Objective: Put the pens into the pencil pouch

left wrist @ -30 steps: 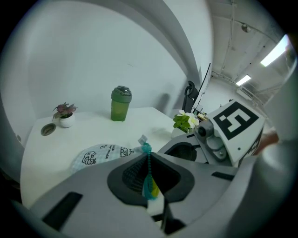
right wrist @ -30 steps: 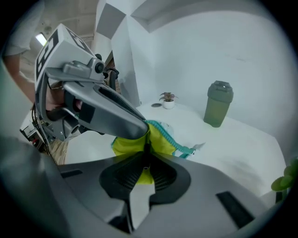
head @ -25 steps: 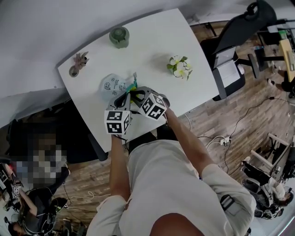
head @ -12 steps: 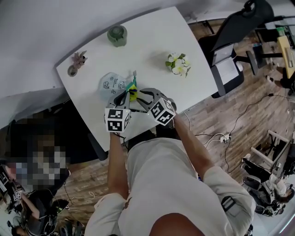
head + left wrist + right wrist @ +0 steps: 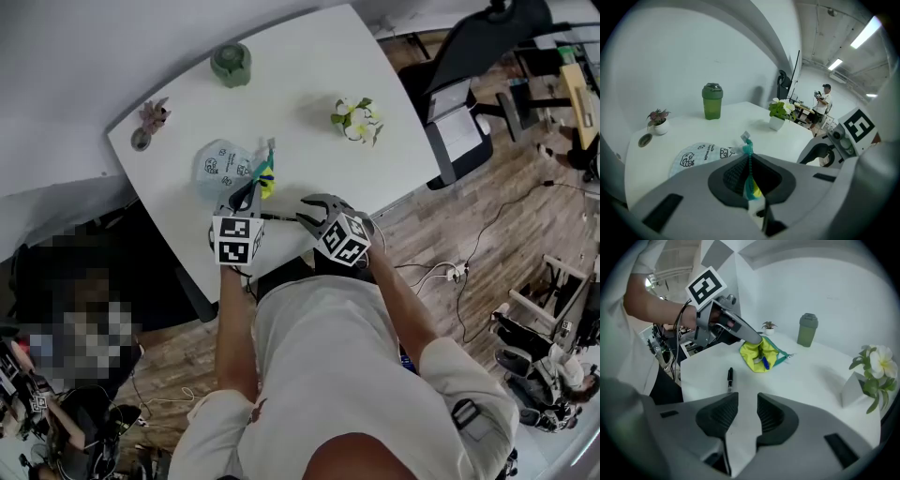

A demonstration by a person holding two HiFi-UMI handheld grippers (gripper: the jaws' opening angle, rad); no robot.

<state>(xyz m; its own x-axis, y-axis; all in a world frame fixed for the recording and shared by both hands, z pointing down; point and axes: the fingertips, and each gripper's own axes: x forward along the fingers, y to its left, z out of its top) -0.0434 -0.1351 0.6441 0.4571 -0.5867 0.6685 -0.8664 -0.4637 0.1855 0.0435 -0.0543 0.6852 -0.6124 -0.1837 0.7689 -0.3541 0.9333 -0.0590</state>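
The pencil pouch (image 5: 223,167) lies on the white table (image 5: 309,84), pale blue with cartoon prints and a teal zipper. My left gripper (image 5: 253,191) is shut on the pouch's zipper edge (image 5: 749,165) and holds its mouth up. In the right gripper view the yellow lining (image 5: 758,358) shows, with a blue pen (image 5: 765,363) inside. A black pen (image 5: 730,379) lies on the table in front of my right gripper (image 5: 747,411). Its jaws have just been opening and stand open with nothing between them, a short way to the right of the pouch (image 5: 780,354).
A green lidded cup (image 5: 230,64) stands at the table's far edge, and a small pink plant (image 5: 150,120) at the far left corner. A white-flowered pot (image 5: 356,118) is to the right. A black office chair (image 5: 469,84) stands beyond the table's right edge.
My right gripper has drawn back from the pouch mouth toward the table's near right edge and its jaws have opened. The left gripper has kept its hold on the pouch.
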